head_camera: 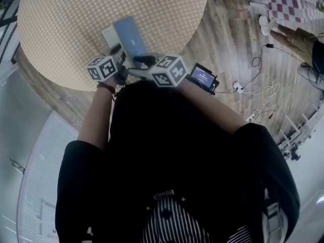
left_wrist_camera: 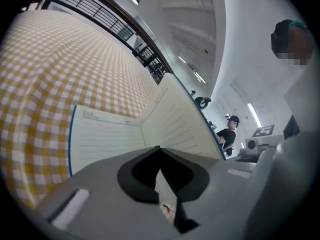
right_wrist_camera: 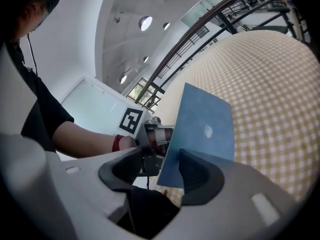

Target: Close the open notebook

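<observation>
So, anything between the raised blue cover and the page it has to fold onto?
Nothing lies on the lined pages. Only the left tongs sit at their near edge, possibly in the path of the blue cover. The right tongs straddle that cover.

a round table under a yellow-checked cloth filled the upper left. near its edge sat the notebook, blue cover tilted up beside a pale left page. the left gripper and the right gripper — each bearing a marker cube — crowded its near end. a person in dark sleeves reached both forearms to them; white cables trailed over the wooden floor.
</observation>
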`<state>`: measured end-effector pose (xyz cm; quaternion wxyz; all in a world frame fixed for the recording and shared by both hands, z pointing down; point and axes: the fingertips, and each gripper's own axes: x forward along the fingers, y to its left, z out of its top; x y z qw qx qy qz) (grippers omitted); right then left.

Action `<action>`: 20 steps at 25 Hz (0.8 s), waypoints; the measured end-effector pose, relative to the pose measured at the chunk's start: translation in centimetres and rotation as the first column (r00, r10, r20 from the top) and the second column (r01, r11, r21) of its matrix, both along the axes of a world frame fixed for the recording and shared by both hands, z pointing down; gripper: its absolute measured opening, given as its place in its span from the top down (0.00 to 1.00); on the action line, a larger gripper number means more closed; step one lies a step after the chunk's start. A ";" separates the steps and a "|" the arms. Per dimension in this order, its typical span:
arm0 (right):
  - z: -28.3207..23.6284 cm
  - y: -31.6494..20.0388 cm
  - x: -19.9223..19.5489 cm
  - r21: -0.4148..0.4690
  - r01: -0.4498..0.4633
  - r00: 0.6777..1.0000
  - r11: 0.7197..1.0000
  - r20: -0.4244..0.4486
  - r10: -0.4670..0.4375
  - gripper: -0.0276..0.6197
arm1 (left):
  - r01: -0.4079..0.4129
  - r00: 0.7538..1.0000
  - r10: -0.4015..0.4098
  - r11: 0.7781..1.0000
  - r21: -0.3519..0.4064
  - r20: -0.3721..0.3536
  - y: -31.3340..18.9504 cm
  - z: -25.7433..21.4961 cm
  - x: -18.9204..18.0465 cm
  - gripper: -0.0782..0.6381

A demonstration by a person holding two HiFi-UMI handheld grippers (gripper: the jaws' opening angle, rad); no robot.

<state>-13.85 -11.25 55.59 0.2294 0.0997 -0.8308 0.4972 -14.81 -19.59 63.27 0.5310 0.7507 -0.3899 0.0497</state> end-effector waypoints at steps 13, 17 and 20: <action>0.0 0.0 -2.2 0.029 0.112 0.993 0.993 -0.042 -0.111 0.59 | 0.112 0.989 -0.108 0.993 0.042 -0.099 0.4 -2.6 -1.9 0.89; 0.2 0.6 -3.0 0.035 0.163 0.985 0.986 -0.059 -0.161 0.59 | 0.135 0.980 -0.126 0.990 0.051 -0.154 1.7 -3.2 -2.9 0.89; 0.4 1.2 -3.8 0.036 0.208 0.976 0.977 -0.074 -0.205 0.59 | 0.156 0.972 -0.144 0.986 0.051 -0.183 3.1 -3.4 -3.8 0.89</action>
